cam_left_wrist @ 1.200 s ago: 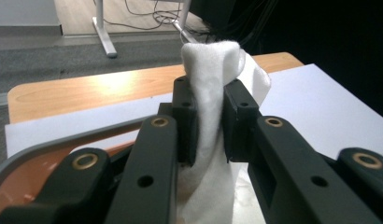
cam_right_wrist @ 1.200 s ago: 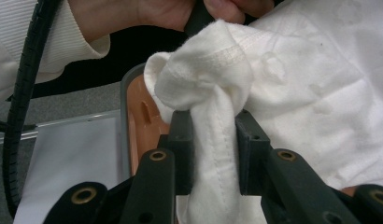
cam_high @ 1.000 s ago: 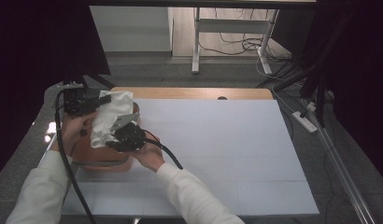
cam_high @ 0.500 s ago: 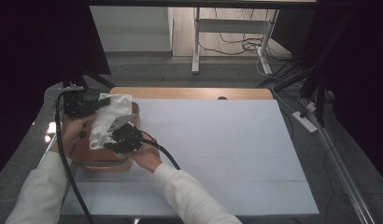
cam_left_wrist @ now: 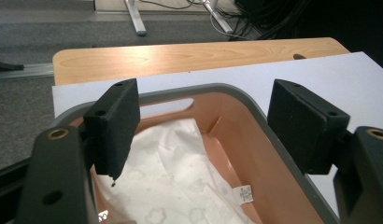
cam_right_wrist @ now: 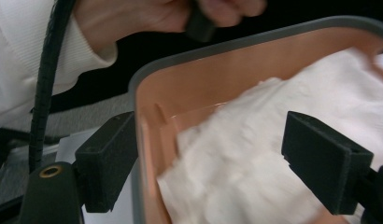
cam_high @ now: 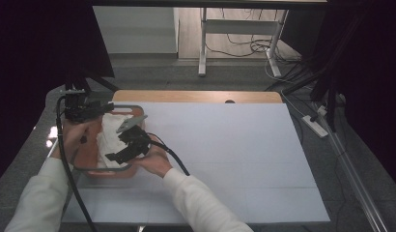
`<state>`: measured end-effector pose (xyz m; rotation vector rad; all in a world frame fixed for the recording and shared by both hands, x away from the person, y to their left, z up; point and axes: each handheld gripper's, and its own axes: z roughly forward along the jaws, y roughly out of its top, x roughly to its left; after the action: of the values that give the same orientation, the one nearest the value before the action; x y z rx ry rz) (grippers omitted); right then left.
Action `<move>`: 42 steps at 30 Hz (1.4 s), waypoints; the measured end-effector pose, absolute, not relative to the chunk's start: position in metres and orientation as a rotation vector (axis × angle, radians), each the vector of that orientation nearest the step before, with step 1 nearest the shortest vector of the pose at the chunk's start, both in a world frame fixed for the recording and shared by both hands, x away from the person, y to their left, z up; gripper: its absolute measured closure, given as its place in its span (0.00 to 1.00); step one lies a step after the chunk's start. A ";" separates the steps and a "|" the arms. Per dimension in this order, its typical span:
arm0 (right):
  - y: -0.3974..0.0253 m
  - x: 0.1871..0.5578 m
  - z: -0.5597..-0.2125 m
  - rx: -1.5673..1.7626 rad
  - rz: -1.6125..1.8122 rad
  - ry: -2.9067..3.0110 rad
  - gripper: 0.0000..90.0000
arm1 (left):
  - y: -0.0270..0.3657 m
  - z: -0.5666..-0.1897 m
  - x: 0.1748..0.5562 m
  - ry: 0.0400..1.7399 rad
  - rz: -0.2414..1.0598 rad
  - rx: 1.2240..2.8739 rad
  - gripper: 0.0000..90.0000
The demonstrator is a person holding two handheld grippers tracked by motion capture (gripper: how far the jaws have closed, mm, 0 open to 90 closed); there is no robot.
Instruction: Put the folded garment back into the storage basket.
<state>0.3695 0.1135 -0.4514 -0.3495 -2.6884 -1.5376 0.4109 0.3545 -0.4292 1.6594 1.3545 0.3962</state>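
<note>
— What's happening at the table (cam_high: 244, 145)?
— A white cloth (cam_left_wrist: 171, 182) is lying inside the orange basin (cam_left_wrist: 255, 154) at the table's left edge.
— And the grippers?
— Both the left gripper (cam_left_wrist: 203, 126) and the right gripper (cam_right_wrist: 213, 158) are hovering over it, jaws spread wide, gripping nothing. Likely they're finishing packing; next, they'd be pressing the cloth down or withdrawing.

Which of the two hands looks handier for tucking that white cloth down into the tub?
Probably the right gripper: its open jaws hang directly over the white cloth in the tub. The left gripper sits at the far rim.
</note>
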 end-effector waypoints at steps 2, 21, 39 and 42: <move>0.099 0.374 -0.447 -0.390 -1.572 -2.690 0.21 | 0.353 -0.427 0.409 1.345 0.396 1.659 0.29; -0.056 0.370 -0.435 -0.577 -1.662 -2.751 0.24 | 0.293 -0.423 0.348 1.200 0.383 1.700 0.29; -0.170 0.342 -0.445 -0.722 -1.706 -2.764 0.24 | 0.205 -0.444 0.315 1.114 0.366 1.791 0.28; -0.185 0.338 -0.444 -0.743 -1.716 -2.772 0.24 | 0.196 -0.448 0.310 1.099 0.363 1.796 0.28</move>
<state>0.3377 -0.1854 -0.4438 -0.7434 -2.7722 -1.7158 0.3101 0.1959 -0.4479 1.7955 1.0994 0.3631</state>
